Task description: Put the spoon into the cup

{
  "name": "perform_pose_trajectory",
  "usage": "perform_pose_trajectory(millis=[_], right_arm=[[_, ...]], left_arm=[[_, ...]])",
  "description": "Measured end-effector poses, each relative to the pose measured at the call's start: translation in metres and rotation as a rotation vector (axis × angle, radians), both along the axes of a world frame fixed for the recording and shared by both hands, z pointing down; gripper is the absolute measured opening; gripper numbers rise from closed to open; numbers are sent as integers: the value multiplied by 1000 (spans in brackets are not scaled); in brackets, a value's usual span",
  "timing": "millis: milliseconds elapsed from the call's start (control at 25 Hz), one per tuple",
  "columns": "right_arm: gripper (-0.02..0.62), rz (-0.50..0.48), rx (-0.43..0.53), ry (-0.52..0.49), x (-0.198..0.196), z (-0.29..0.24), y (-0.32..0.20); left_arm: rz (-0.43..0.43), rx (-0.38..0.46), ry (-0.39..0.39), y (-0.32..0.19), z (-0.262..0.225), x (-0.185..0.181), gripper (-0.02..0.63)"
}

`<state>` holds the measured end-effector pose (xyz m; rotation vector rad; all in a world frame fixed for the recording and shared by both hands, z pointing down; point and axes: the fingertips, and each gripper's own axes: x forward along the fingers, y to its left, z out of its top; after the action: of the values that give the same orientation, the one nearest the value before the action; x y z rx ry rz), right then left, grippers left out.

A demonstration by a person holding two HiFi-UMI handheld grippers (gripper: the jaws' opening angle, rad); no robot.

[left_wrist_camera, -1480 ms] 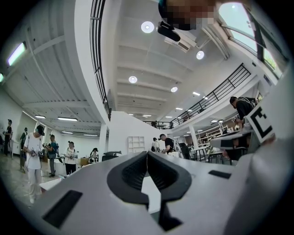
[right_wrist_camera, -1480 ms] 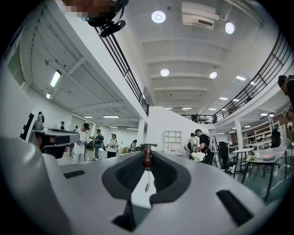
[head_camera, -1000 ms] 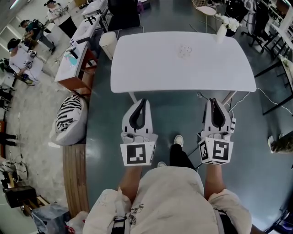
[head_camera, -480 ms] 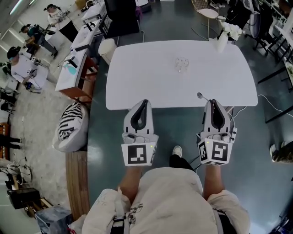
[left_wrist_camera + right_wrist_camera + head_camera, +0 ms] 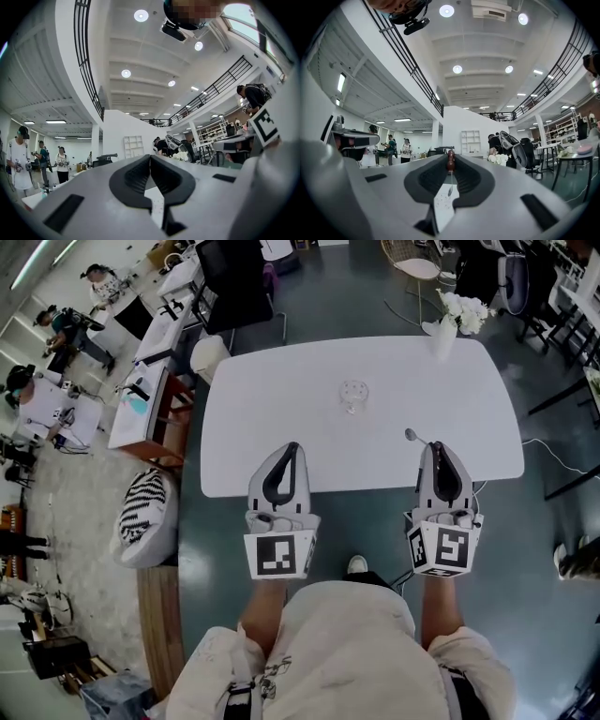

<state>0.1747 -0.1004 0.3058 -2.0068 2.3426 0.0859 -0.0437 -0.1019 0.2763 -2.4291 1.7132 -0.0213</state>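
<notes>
A clear glass cup stands near the middle of the white table. My right gripper points level over the table's near edge, shut on a thin metal spoon whose bowl sticks out ahead and to the left of the tips. In the right gripper view the spoon shows end-on between the closed fingers. My left gripper is shut with nothing in it, its tips also over the near edge. The cup lies ahead, between the two grippers.
A white vase of white flowers stands at the table's far right corner. A black chair is beyond the far left corner. A striped beanbag and desks with people lie to the left. A black table leg is at the right.
The table has come nearer in the head view: both grippers moved forward from over the floor until their tips are over the near edge. Neither grip changed.
</notes>
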Motion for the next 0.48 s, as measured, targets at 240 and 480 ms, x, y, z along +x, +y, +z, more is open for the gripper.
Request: perform_pose_trajectory(millis=[240,480], right_arm=[[21,-29,-11,-3,9,4,-35],[21,-36,-34,9,1,22,-68]], left_arm=[[-20,-8,-11,-31,3,13,6],[-18,-25,5,-67,19,8,6]])
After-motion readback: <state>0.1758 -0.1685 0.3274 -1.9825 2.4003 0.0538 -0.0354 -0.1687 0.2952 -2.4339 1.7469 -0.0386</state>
